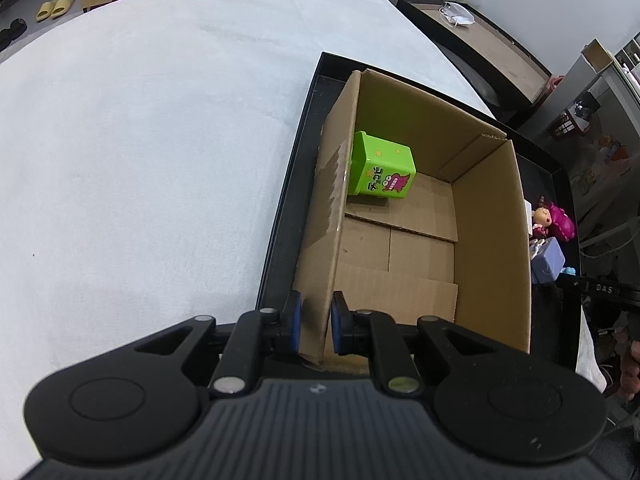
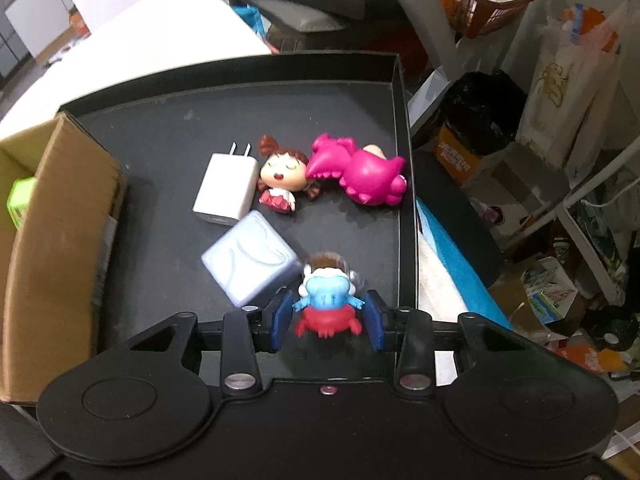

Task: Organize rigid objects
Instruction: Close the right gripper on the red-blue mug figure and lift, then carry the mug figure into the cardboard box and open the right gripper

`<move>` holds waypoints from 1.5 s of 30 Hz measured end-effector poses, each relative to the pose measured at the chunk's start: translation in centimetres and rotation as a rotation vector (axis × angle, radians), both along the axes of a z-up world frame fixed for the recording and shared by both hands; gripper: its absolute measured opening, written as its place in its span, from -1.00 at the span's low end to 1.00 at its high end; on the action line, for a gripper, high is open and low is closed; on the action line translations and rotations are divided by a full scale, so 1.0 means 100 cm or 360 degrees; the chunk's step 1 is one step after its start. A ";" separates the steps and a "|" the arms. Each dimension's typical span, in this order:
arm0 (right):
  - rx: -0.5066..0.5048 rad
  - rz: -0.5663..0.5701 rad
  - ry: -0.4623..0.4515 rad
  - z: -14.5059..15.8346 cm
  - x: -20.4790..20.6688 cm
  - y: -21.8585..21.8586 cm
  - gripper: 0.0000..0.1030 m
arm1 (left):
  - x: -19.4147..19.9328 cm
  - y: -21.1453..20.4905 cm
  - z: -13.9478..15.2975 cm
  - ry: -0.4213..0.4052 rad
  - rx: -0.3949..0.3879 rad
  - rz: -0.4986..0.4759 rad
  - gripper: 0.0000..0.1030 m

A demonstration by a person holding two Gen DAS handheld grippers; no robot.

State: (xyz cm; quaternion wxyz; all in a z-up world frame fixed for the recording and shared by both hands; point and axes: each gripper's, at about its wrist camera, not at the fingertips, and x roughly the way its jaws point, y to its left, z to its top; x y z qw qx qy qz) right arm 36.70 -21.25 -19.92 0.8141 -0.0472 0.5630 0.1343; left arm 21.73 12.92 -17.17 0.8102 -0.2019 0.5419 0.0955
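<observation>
lower centre, right wrist view: right gripper (image 2: 327,320) pinching blue-and-red plastic figurine (image 2: 327,300) on black tray (image 2: 160,136). lower centre, left wrist view: left gripper (image 1: 316,324) clamping brown cardboard box (image 1: 332,216) wall.

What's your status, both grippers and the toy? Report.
Left gripper shut on brown cardboard box wall. Right gripper shut on blue-and-red toy figure in black tray. Pale blue square block close beside it.

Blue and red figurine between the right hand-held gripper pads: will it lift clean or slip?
The figurine looks like hard glossy plastic, so probably stiff but slippery. Its rounded, lumpy body offers the flat pads little contact, so it may twist. Likely light.
</observation>
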 end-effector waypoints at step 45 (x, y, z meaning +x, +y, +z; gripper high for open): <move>0.0187 0.0184 -0.0302 0.111 -0.059 0.083 -0.25 | -0.010 0.002 0.002 -0.0104 -0.0019 -0.0205 -0.76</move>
